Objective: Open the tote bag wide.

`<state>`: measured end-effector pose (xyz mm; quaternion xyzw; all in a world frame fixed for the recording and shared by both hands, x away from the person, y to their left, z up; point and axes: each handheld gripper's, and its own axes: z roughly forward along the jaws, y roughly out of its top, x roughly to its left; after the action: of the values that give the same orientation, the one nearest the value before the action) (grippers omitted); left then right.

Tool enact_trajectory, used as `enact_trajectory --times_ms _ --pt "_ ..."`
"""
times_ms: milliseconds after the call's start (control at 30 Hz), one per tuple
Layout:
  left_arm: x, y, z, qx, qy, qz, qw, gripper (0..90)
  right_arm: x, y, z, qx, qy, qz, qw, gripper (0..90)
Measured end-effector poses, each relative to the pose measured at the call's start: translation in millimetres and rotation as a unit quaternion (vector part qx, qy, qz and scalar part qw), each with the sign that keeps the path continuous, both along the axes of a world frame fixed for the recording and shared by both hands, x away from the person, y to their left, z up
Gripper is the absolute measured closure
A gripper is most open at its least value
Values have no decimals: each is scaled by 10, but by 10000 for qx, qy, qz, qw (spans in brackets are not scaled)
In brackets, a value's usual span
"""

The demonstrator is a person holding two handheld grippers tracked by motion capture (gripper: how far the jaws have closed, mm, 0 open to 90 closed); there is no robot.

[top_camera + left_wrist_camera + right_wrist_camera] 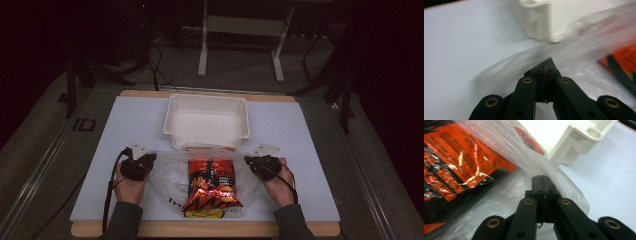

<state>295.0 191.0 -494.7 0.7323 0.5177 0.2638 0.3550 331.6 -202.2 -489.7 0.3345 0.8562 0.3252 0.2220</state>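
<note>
On the bench (300, 150), which is covered by a white sheet, a clear plastic bag (167, 175) lies spread out just in front of a white plastic tub (207, 122). Inside the bag sits a red and black snack packet (211, 187), lengthways toward the person, its far end near the tub's front wall. The left hand-held gripper (150, 159) is at the bag's left edge, and the left gripper view shows its jaws clenched together on a fold of the clear film (564, 53), which stretches away from the tips toward the tub (534, 22). The right hand-held gripper (248, 161) is at the bag's right edge; in the right gripper view its jaws are likewise pressed shut on the plastic (559, 182), with the orange packet (454, 170) lying under the film to one side and a corner of the tub (579, 145) beyond. Between the two grips the bag's far rim is drawn across the packet, close to the tub's front wall. The person's hands hold each tool from behind, sleeves at the near edge.
</note>
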Motion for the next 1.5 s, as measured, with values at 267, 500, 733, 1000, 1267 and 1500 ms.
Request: enact_trajectory --times_ms 267,500,733,1000,1267,1500 --pt "-74 16 86 -240 -181 -381 9988 774 -7 -49 -12 195 37 20 9998 900" --pt "-182 -189 198 -31 -406 -884 9953 628 -15 -15 26 319 -12 153 9994 851" --pt "-334 -395 321 134 -610 -1352 9888 609 -67 1 80 411 -150 205 9988 692" --pt "-323 -632 223 581 -292 -1886 9799 625 -184 73 158 478 -264 487 9973 728" --pt "-98 -853 -41 1454 386 -2079 9665 645 -116 237 -30 -3 -6 555 9985 758" --pt "102 -816 -68 1338 306 -1545 9784 598 2 247 -61 -31 -108 208 9997 655"
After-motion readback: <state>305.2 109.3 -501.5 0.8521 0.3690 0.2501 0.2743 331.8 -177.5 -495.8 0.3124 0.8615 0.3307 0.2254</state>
